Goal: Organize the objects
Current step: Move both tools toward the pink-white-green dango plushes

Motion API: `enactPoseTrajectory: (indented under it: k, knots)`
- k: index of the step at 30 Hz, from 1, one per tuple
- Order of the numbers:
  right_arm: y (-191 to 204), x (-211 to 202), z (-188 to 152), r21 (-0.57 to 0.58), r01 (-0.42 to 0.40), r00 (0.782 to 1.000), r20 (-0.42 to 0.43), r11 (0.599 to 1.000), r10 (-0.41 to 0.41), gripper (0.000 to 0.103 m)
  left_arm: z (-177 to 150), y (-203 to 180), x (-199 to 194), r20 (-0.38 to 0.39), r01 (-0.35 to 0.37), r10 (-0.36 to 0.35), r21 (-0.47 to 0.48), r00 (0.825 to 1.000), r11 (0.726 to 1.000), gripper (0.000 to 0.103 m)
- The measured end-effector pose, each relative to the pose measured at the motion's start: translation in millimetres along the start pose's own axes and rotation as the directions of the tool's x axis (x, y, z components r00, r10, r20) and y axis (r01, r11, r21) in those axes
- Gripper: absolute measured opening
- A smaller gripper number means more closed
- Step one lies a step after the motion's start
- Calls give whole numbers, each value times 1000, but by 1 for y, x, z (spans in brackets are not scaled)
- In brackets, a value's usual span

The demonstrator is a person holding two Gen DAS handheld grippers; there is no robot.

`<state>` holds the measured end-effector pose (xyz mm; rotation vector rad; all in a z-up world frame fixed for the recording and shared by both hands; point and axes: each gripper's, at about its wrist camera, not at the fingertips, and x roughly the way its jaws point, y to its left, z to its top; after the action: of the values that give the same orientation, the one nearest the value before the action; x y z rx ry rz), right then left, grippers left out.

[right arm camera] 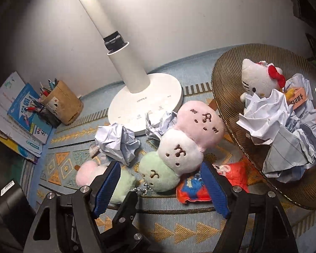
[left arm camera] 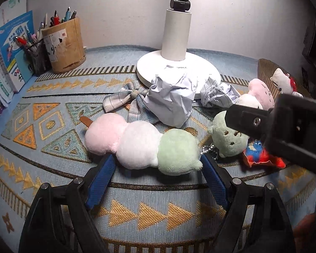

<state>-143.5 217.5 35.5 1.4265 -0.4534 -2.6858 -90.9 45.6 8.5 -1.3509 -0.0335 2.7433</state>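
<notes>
A three-ball dango plush (left arm camera: 141, 144), pink, white and green on a brown stick, lies on the patterned mat. My left gripper (left arm camera: 157, 161) is open with its blue pads on either side of it. A second dango plush with stitched faces (right arm camera: 179, 145) lies by the lamp base; its green end shows in the left wrist view (left arm camera: 227, 136). My right gripper (right arm camera: 160, 168) is open around its green and white balls. A red and blue pouch (right arm camera: 200, 186) lies beside it. Crumpled paper balls (left arm camera: 172, 100) (right arm camera: 118, 142) lie near the lamp.
A white lamp base (left arm camera: 177, 67) stands at the back. A brown ribbed basket (right arm camera: 227, 78) on the right holds a white cat plush (right arm camera: 259, 79) and crumpled paper. A plaid bow (left arm camera: 126, 97), a pen cup (left arm camera: 65, 44) and books (left arm camera: 8, 57) are at the left.
</notes>
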Motion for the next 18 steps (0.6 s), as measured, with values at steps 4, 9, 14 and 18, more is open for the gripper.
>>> enactPoseTrajectory:
  k: [4, 9, 14, 18]
  knots:
    - [-6, 14, 3, 92, -2, 1000, -30, 996, 5, 77, -1, 9, 3, -37, -34, 33, -26, 999, 999, 83]
    - [-2, 24, 12, 86, 50, 999, -22, 995, -48, 77, -22, 60, -18, -41, -102, 98, -130, 994, 986, 82]
    - [8, 33, 8, -29, 99, 995, 29, 995, -98, 66, -34, 121, -38, -46, -137, 130, -221, 990, 966, 80]
    - [9, 20, -2, -116, 21, 998, 63, 993, -14, 60, -41, 136, -54, -34, 57, -66, -227, 997, 972, 80]
